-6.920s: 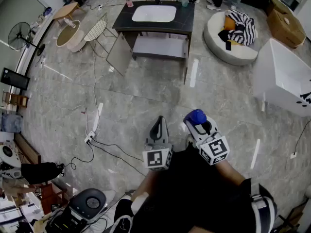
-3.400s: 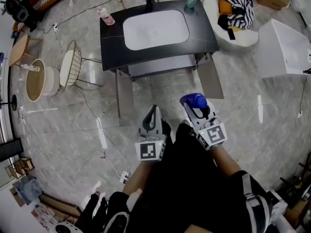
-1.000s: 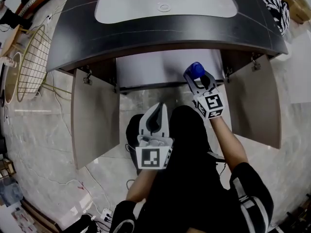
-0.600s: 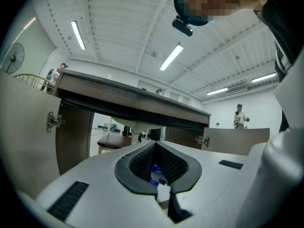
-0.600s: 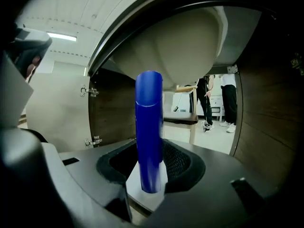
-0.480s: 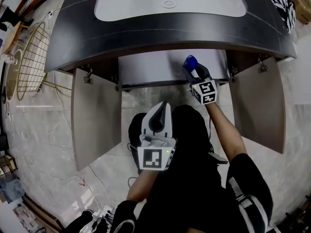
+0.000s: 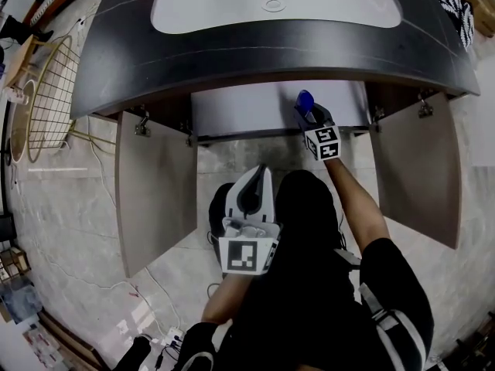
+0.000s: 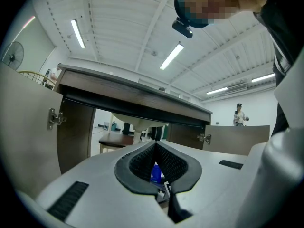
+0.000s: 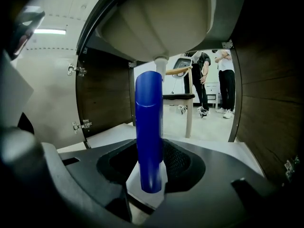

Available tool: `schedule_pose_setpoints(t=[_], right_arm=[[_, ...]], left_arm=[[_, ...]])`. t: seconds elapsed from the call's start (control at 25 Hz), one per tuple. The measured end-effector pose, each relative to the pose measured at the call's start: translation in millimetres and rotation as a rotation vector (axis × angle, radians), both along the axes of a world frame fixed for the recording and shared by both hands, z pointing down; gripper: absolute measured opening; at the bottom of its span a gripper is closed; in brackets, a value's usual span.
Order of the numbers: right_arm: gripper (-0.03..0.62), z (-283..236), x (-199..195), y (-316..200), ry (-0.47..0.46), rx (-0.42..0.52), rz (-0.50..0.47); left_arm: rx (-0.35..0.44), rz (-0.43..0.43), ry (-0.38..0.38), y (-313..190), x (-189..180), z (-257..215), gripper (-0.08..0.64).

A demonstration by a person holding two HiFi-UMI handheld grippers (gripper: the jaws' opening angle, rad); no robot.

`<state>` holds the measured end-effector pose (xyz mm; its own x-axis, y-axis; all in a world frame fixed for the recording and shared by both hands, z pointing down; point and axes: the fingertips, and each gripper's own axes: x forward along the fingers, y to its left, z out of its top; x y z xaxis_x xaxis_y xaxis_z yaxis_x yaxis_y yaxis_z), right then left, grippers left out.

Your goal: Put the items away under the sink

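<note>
Your right tongs grasp the upright blue bottle inside the open cabinet under the sink. Your left tongs, mid-frame, are clenched and empty.

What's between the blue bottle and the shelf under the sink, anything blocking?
Nothing visible. The left door and right door stand open, and the shelf ahead looks bare. The right gripper holds the blue bottle upright at the opening. Only the drain pipe hangs beyond its top, under the basin.
</note>
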<state>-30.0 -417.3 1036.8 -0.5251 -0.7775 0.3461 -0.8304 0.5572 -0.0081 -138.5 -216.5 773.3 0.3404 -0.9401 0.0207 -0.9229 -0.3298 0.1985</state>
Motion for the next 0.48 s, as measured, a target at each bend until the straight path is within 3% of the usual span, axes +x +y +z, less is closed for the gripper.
schedule_pose_setpoints(t=[0.48], right_arm=[[0.155,36.4,0.3,-6.4,0.028,-0.031,0.02]], left_arm=[[-0.018,-0.006,0.0,-0.7,-8.6,9.5,0.014]])
